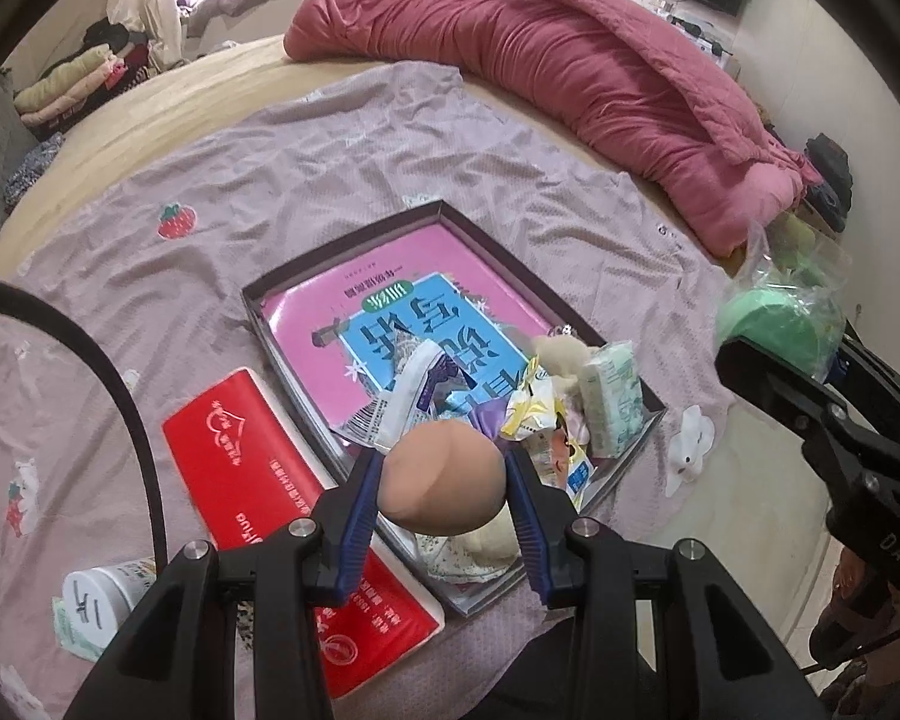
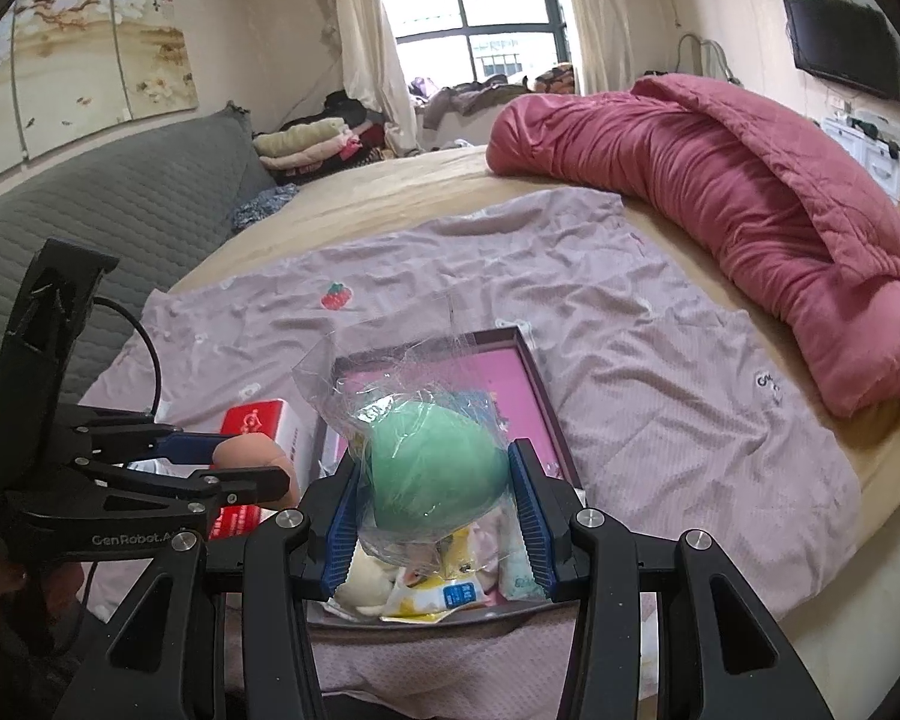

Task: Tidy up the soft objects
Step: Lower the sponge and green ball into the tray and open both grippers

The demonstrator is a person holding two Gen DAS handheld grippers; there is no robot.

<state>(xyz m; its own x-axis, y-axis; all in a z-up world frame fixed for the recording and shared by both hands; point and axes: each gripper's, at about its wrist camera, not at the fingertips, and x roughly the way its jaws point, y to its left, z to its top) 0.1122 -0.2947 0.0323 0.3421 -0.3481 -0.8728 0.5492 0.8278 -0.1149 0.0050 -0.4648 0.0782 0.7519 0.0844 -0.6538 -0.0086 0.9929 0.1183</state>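
My left gripper is shut on a tan egg-shaped sponge, held just above the near end of a shallow dark box. The box holds a pink and blue book, several small packets and a cream plush toy. My right gripper is shut on a green sponge in a clear plastic bag, also above the box's near end. In the left wrist view the green sponge hangs at the right edge. In the right wrist view the left gripper with the tan sponge is at the left.
The box lies on a mauve cloth spread over the bed. A red box sits left of it, a white bottle lies nearer left, and a small white toy rests to the right. A pink quilt is bunched beyond.
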